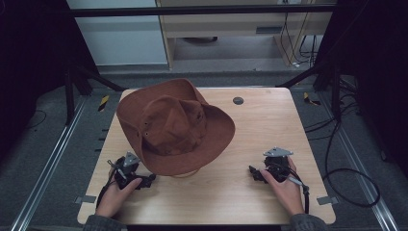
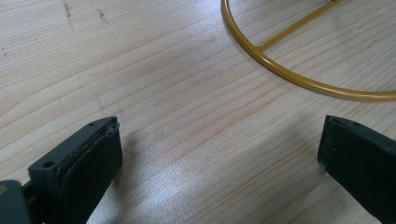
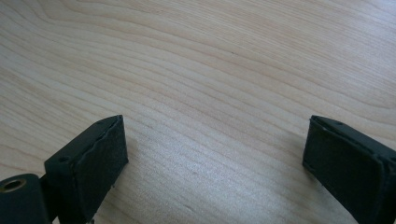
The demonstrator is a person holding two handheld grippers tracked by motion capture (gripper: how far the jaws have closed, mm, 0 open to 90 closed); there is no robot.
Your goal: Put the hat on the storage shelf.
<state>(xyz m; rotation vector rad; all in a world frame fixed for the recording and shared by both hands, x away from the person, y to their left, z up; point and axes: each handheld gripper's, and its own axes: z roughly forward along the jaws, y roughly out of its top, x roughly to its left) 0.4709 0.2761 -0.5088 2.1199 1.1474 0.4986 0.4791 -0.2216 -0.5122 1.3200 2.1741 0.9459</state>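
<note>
Two hands at the near edge of a pale wooden table [image 1: 226, 197] each rest a gripper on the boards, the left gripper [image 1: 150, 179] and the right gripper [image 1: 252, 170] both with jaws spread wide and nothing between them. Ahead of and beside the left gripper's fingertips sits a brown brimmed hat [image 1: 174, 126], perched on a yellow wire stand [image 2: 299, 79] whose round base ring curves just beyond the left gripper's far finger [image 2: 359, 163]; the right gripper lies well apart from the hat, its fingers [image 3: 88, 163] over bare wood grain. By its look the hat is soft fabric, light and floppy at the brim, likely to sag or fold rather than slip, while the thin stand beneath could tip if the hat is dragged sideways. A sound hold would be on the brim edge nearest each gripper, one pinch on either side, lifting straight up so the crown clears the wire.
</note>
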